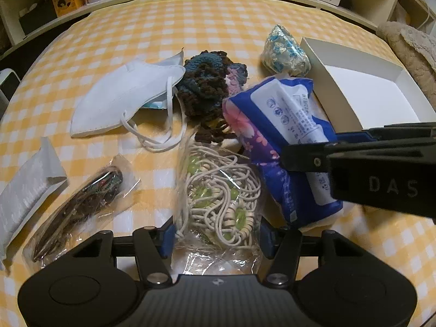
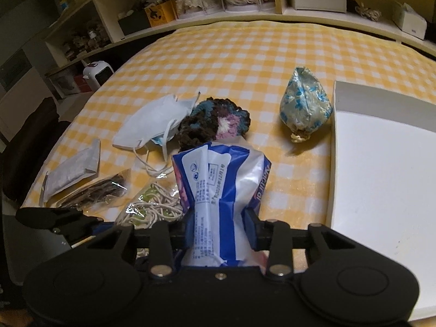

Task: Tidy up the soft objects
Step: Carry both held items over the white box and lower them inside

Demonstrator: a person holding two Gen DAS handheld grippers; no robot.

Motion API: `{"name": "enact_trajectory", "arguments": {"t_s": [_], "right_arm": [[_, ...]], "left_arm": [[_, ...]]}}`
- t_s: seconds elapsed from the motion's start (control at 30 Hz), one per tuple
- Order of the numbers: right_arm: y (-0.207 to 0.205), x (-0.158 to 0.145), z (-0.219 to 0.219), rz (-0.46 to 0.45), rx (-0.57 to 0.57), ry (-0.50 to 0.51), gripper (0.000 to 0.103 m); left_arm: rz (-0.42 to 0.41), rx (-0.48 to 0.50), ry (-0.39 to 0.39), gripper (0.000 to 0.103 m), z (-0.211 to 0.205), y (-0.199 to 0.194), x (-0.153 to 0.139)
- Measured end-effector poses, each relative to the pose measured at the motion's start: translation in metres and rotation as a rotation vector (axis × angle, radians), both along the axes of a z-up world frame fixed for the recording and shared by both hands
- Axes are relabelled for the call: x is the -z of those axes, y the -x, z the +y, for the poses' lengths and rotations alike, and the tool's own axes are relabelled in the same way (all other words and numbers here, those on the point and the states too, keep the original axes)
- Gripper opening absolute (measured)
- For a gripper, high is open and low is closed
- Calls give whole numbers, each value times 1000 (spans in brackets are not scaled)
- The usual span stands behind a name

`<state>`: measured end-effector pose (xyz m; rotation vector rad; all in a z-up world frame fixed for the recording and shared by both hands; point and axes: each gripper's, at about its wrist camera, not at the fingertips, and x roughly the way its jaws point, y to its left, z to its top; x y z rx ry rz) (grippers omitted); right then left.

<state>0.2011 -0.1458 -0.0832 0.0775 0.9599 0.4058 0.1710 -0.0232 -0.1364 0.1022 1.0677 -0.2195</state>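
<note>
Tissue pack (image 2: 218, 199), blue and white, pinched at its waist between the closed-in fingers of the right gripper (image 2: 220, 227) just left of the white tray (image 2: 381, 169); left gripper (image 1: 215, 234), fingers spread wide, straddles a clear bag of cream cords (image 1: 218, 196) left of the pack.

right gripper (image 2: 220, 227) jaws clamped on a packet; left gripper (image 1: 216, 235) jaws spread wide.

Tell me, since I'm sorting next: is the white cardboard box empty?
Empty as far as visible: the white cardboard box shows only bare floor; the blue tissue pack is outside, in the right gripper.
</note>
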Motion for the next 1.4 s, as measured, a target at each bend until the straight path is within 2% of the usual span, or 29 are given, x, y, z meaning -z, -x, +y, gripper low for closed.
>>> {"name": "enact_trajectory", "arguments": {"t_s": [0.27,0.6,0.77,1.0,1.27,1.4], "right_arm": [[10,-24,-14,-86,42,-68,38],[29,-70,-50,-211,109,-147,39],[38,-91,-71,-254,119,-140,39],[48,-107,-112,-294,163,-118,40],[62,-117,-176,-323,233,-80,41],[67,-116,-211,-322,272,-58,41]], "left_arm": [[-22,-27,36,58,4,7,-8],[-190,-114,123,58,16,20,-52],[-250,-137,170,58,13,27,-79],[-303,-118,227,58,-18,37,-109],[-324,-81,282,59,-70,36,-121],[-302,-58,317,59,-102,35,-121]]}}
